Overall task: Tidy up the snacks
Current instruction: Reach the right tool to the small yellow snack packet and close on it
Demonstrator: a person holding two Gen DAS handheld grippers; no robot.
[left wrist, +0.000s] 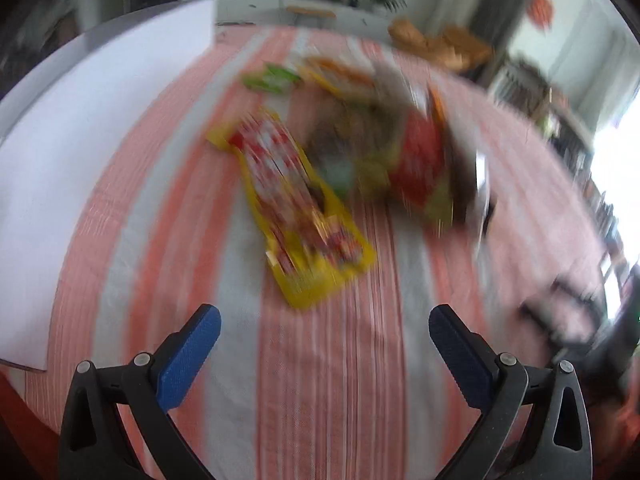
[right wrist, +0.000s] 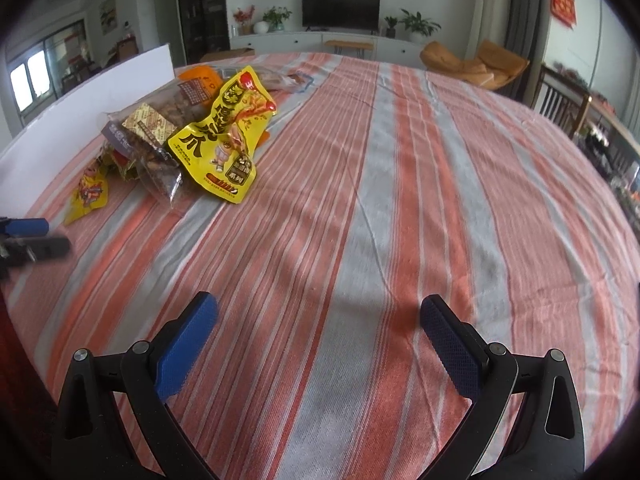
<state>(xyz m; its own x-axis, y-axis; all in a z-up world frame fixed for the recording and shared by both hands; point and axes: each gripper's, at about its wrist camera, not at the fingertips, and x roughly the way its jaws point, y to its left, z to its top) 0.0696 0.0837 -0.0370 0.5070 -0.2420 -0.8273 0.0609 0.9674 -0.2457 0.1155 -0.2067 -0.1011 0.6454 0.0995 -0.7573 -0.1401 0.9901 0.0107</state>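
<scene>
A heap of snack packets lies on the striped cloth. In the blurred left wrist view, a yellow and red packet [left wrist: 298, 208] lies just beyond my open left gripper [left wrist: 324, 320]; a red packet [left wrist: 420, 164] and a green one [left wrist: 272, 78] lie farther off. In the right wrist view, a large yellow packet [right wrist: 224, 140] tops the heap at upper left, with a clear bag of brown snacks [right wrist: 158, 160] and a small yellow packet [right wrist: 90, 194] beside it. My right gripper [right wrist: 318, 312] is open over bare cloth, well right of the heap. The left gripper's blue-padded fingers [right wrist: 28, 226] show at the left edge.
A white board [right wrist: 92, 88] stands upright along the table's left side behind the heap. The red and grey striped tablecloth [right wrist: 400, 200] covers the table, which ends at the far and right edges. Orange chairs [right wrist: 476, 66] and a TV cabinet stand beyond it.
</scene>
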